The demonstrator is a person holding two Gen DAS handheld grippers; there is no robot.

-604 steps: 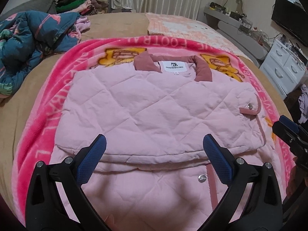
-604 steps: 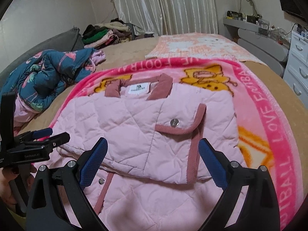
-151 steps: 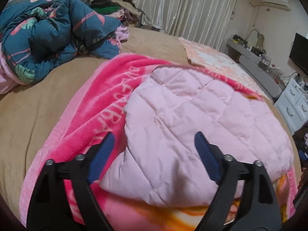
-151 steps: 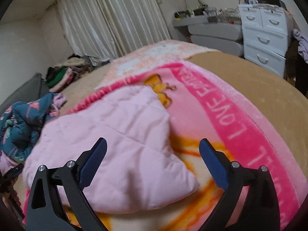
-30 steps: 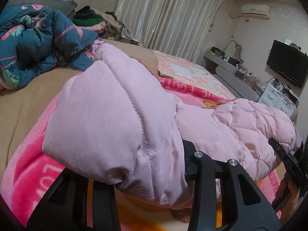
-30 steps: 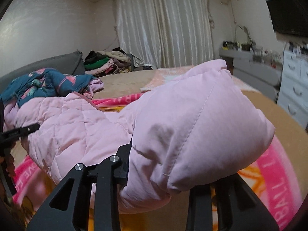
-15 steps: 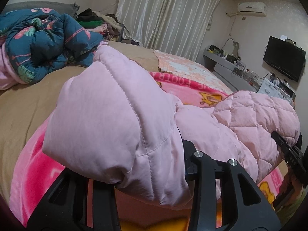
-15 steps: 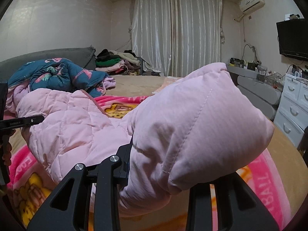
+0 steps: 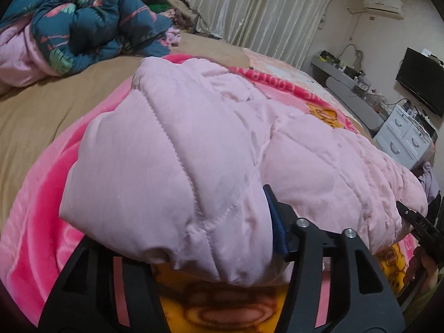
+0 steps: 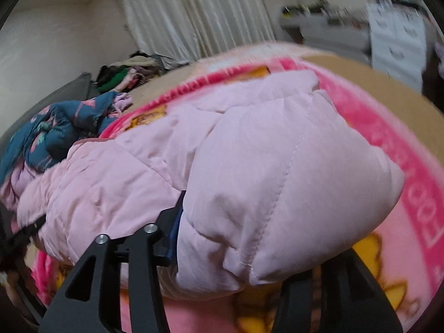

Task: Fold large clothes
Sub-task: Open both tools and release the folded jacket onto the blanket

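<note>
The folded pink quilted jacket (image 9: 194, 138) lies bunched on the pink cartoon blanket (image 9: 41, 208), spanning both grippers. In the left wrist view my left gripper (image 9: 219, 216) has one corner of the jacket between its jaws. They are opening, and a blue pad (image 9: 274, 222) shows bare beside the fabric. In the right wrist view the jacket's other corner (image 10: 249, 166) sits between the jaws of my right gripper (image 10: 222, 216), which are opening too. One pad (image 10: 174, 222) shows there; the other fingers are hidden under fabric.
A dark blue patterned quilt (image 9: 83, 27) is heaped at the back left of the tan bed (image 9: 41, 111). Clothes (image 10: 122, 77) are piled near the curtains. White drawers (image 9: 405, 136) and a TV (image 9: 419, 83) stand at the right. A hand (image 9: 419, 263) holds the other gripper.
Both grippers came down with the jacket, which now rests on the blanket. The jaws have widened and blue pad edges show. The right wrist view has rolled and is blurred.
</note>
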